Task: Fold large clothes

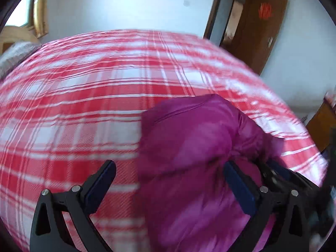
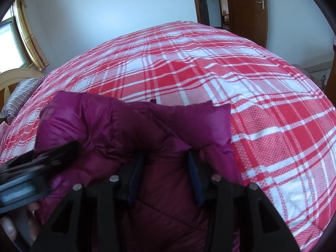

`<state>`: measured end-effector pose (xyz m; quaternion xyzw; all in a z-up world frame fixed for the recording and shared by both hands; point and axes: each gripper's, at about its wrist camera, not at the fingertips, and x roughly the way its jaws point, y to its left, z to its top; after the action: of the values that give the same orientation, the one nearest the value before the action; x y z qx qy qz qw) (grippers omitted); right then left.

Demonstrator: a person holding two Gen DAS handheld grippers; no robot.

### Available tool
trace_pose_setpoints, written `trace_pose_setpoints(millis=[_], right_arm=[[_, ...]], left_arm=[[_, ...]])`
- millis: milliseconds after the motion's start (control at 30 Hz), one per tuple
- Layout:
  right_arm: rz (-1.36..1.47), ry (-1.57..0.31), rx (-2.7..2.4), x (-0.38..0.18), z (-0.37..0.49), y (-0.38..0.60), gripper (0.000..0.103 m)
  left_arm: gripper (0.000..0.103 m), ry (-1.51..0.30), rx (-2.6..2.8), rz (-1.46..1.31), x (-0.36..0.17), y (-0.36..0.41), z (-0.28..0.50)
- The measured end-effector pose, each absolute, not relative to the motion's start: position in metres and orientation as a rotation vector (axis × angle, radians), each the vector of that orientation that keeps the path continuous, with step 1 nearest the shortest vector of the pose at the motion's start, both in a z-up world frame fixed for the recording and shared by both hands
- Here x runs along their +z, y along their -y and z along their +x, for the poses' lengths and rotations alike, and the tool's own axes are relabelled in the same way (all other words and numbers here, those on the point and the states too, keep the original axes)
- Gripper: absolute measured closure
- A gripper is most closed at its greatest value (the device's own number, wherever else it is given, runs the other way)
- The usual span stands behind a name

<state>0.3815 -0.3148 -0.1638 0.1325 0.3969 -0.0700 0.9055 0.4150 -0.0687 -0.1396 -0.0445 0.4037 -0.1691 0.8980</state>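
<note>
Magenta jacket [image 1: 195,147] bunched low on plaid bed [image 1: 84,84], nearer right-hand tool.
Left wrist view: left gripper [image 1: 170,172] agape, jacket lower right, spilling across right finger. Right wrist view: right gripper [image 2: 166,157] part-spread astride jacket [image 2: 126,126] fold, bottom centre; clamped or not, cannot tell.

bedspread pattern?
Red-and-white plaid bedspread; sharpest in the right wrist view.
</note>
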Motion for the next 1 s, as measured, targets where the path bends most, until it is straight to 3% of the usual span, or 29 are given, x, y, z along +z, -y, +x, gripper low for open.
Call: trace_pose_setpoints(millis=[100,167,233,333,467,667,700,800,900,1000], right_arm=[[0.337,-0.799,-0.071,-0.156,0.373,0.324,0.051],[0.383,-0.766,-0.007,-0.143,0.361,0.331,0.038],[0.398,-0.676,0.035,-0.120,0.337,0.340,0.014],[0.329,-0.643,0.022,-0.108,0.316,0.357,0.011],[0.453,-0.762,0.063,-0.144,0.317,0.395,0.021],[0.534,-0.776,0.218,-0.168,0.323,0.399,0.040],[0.551,-0.784,0.268,-0.171,0.327,0.396,0.051],[0.535,-0.819,0.282,-0.174,0.331,0.385,0.059],[0.577,-0.806,0.295,-0.170,0.326,0.383,0.075],[0.553,-0.780,0.305,-0.154,0.312,0.371,0.082]], left_arm=[[0.001,-0.840,-0.411,-0.198,-0.139,0.037,0.389],[0.001,-0.834,-0.484,-0.273,-0.142,0.022,0.374],[0.001,-0.834,-0.539,-0.311,-0.146,0.017,0.365],[0.001,-0.885,-0.626,-0.353,-0.160,0.028,0.364],[0.001,-0.895,-0.666,-0.337,-0.171,0.048,0.367],[0.003,-0.893,-0.713,-0.366,-0.173,0.055,0.374],[0.011,-0.891,-0.719,-0.364,-0.172,0.056,0.373],[0.033,-0.876,-0.732,-0.371,-0.169,0.060,0.365],[0.058,-0.853,-0.725,-0.348,-0.155,0.058,0.356],[0.069,-0.793,-0.738,-0.340,-0.130,0.044,0.343]])
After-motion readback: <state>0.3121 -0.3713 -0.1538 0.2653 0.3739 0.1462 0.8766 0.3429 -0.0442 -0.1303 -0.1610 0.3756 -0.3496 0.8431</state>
